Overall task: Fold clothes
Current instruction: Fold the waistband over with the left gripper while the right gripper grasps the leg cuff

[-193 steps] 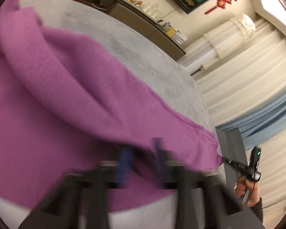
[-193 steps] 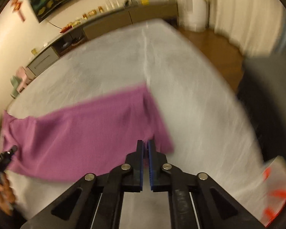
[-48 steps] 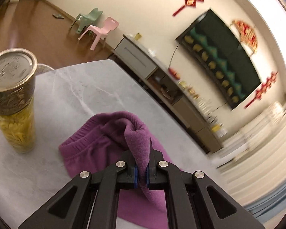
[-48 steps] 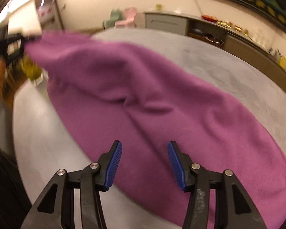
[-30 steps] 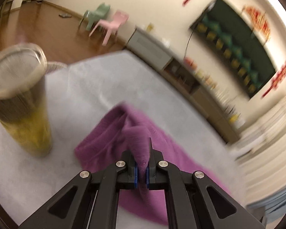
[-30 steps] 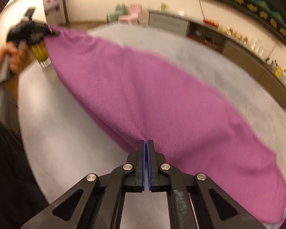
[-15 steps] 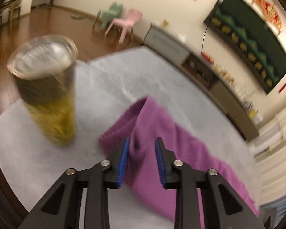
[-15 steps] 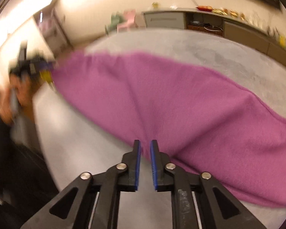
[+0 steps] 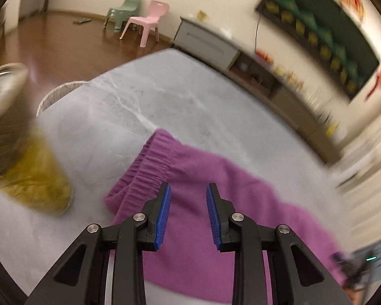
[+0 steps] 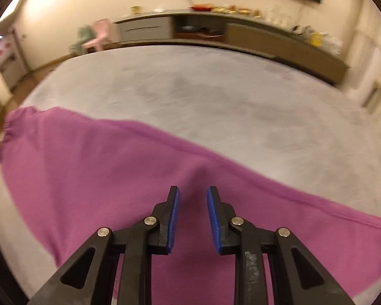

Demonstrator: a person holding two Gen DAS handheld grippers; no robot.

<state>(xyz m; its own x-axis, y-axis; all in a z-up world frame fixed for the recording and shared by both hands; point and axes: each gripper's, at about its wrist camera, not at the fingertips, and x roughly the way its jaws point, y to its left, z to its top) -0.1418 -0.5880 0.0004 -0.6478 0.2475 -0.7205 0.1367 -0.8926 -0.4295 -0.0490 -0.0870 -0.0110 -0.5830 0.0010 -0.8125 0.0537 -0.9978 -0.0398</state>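
Purple fleece trousers (image 9: 231,218) are spread flat, elastic waistband (image 9: 149,167) far left; both grippers (image 9: 188,213) (image 10: 192,218) are held agape, empty.

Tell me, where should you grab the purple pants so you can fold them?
Probably by the ribbed elastic waistband of the purple pants, coming down from above with the open left gripper. That edge is thick and bunched, so it should pinch easily, and it lies at the end nearest that gripper. Mind the jar standing close beside it on the table.
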